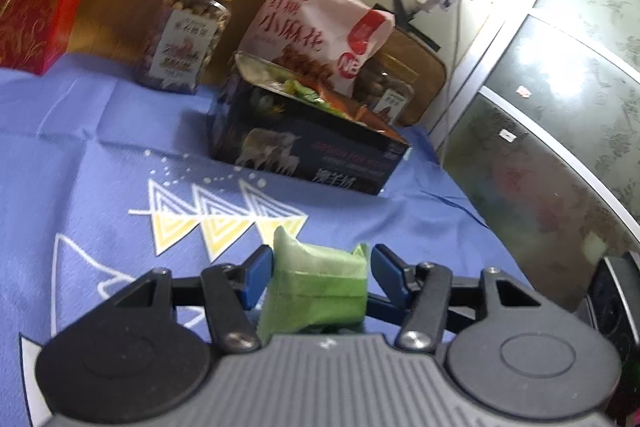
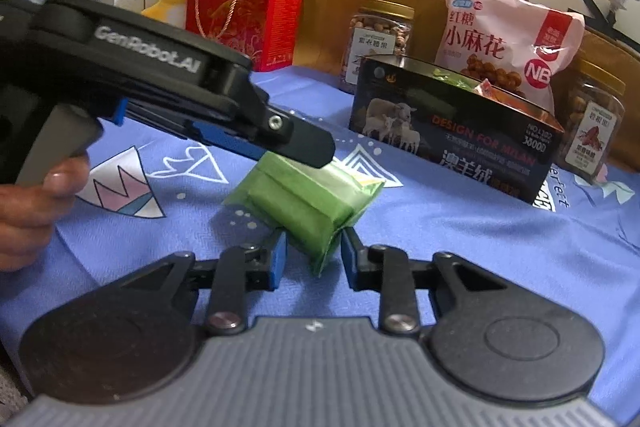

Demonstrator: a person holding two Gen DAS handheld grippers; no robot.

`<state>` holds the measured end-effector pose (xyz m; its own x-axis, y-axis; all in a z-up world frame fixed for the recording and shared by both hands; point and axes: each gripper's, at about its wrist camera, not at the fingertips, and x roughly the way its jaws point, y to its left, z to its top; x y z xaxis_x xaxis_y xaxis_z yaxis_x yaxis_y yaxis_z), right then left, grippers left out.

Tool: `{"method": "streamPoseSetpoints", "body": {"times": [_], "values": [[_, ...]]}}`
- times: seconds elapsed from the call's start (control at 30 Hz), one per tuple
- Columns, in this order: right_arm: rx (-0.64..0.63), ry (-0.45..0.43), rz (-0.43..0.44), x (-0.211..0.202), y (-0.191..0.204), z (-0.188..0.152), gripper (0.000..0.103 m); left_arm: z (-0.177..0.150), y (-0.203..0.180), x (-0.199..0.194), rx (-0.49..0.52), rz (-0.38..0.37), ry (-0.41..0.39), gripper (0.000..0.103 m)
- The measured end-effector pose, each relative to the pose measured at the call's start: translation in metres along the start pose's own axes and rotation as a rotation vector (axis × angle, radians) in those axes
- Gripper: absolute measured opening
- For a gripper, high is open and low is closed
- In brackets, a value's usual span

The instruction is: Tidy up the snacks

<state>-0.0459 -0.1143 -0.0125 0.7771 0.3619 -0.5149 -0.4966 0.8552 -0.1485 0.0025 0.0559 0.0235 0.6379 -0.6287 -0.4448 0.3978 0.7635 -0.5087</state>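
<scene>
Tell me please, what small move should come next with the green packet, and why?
Probably lift the green packet off the blue cloth toward the open dark box. Both the left gripper and right gripper have fingers at it, and similar snacks already lie in that box.

A green foil-wrapped snack packet (image 2: 316,203), crinkled, with sealed fins at its ends, sits on the blue patterned cloth over the tabletop (image 2: 500,227), lying aslant. Behind it, toward the far edge, stands an open dark box (image 2: 452,131) printed with sheep, holding more wrapped snacks. A pink snack bag (image 2: 504,39) leans upright behind the box, flanked by two gold-lidded jars of nuts (image 2: 378,39).
</scene>
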Motion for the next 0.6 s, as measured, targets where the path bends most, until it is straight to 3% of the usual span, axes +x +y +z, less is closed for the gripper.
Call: {"method": "streamPoseSetpoints", "body": {"times": [0.17, 0.23, 0.37, 0.53, 0.6], "values": [[0.002, 0.007, -0.001, 0.003, -0.002, -0.002, 0.037, -0.001, 0.004, 0.000, 0.022, 0.052, -0.015, 0.064], [0.004, 0.006, -0.015, 0.003, -0.004, -0.002, 0.052, -0.001, 0.006, 0.000, 0.024, 0.065, -0.017, 0.065], [0.062, 0.023, 0.006, 0.006, -0.017, -0.001, 0.059, -0.002, 0.011, 0.003, 0.014, 0.068, -0.004, 0.072], [0.087, 0.044, 0.064, 0.010, -0.020, 0.000, 0.074, -0.004, 0.016, 0.008, 0.005, 0.058, 0.017, 0.073], [0.062, 0.040, 0.078, 0.012, -0.015, 0.001, 0.074, -0.007, 0.017, 0.011, 0.009, 0.056, 0.028, 0.071]]}}
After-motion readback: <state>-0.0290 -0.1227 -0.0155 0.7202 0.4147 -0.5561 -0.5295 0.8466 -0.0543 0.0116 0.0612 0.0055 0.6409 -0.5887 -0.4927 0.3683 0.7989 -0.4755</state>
